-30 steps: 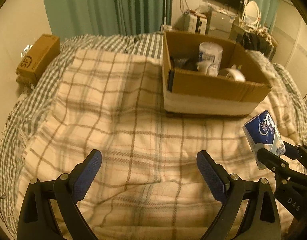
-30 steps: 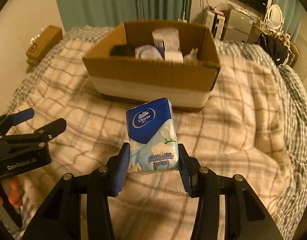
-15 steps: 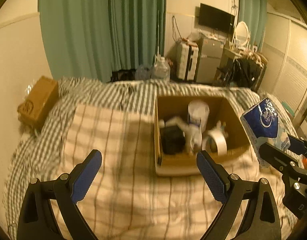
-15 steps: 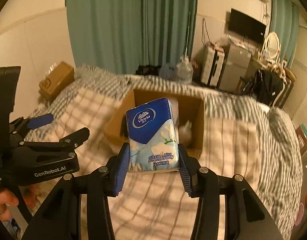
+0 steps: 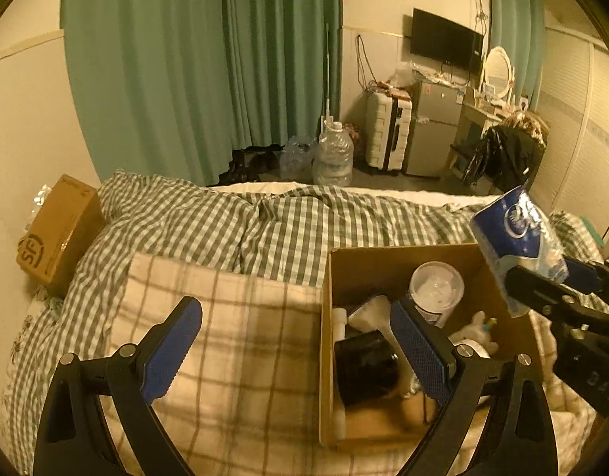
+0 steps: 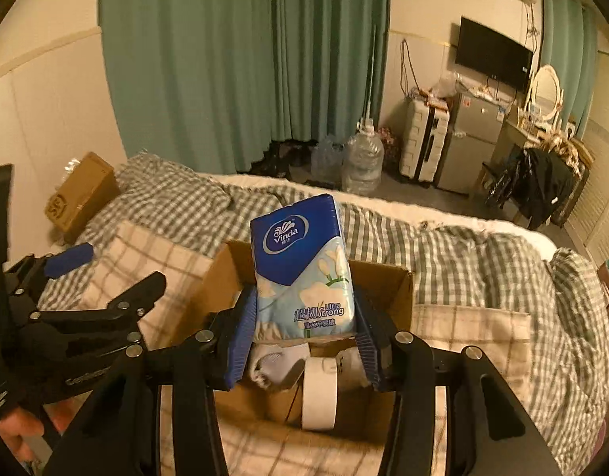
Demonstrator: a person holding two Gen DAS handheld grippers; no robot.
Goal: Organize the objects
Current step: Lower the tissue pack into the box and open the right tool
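We have the blue-and-white plastic pack of tissues [image 6: 302, 273] clamped between the blue pads of our right claw [image 6: 302, 337], standing upright and squeezed at its lower half. Below and just ahead of that claw sits the open brown cardboard box [image 6: 399, 289] on the cream plaid blanket [image 6: 475, 329] that covers the bed. The pack hangs above the box's opening, not yet inside it.

Our left claw [image 5: 296, 351] is spread wide with nothing between its pads. The box lies under and to the right of it; the right-hand pad overlaps the box's interior in that view, while the left-hand pad hangs over bare blanket.

Looking down past the claws, the box already holds several things: a clear plastic cup with a lid [image 5: 435, 291], a black cylindrical container [image 5: 366, 369], a white roll of tape [image 6: 319, 392] directly under the right claw, some white socks or soft cloth [image 6: 274, 361] beside it, and a small pale soft toy [image 5: 473, 329]. A white tube-like piece lies along the box's near wall, though we cannot tell what it is.

We judge the sorting to be well along: most items appear boxed, and the blanket around the claws shows no loose objects. What seems left is lowering the tissue pack into the box and letting go. A second, closed brown cardboard carton [image 5: 56, 236] rests far off to the left of the left claw, by the wall.
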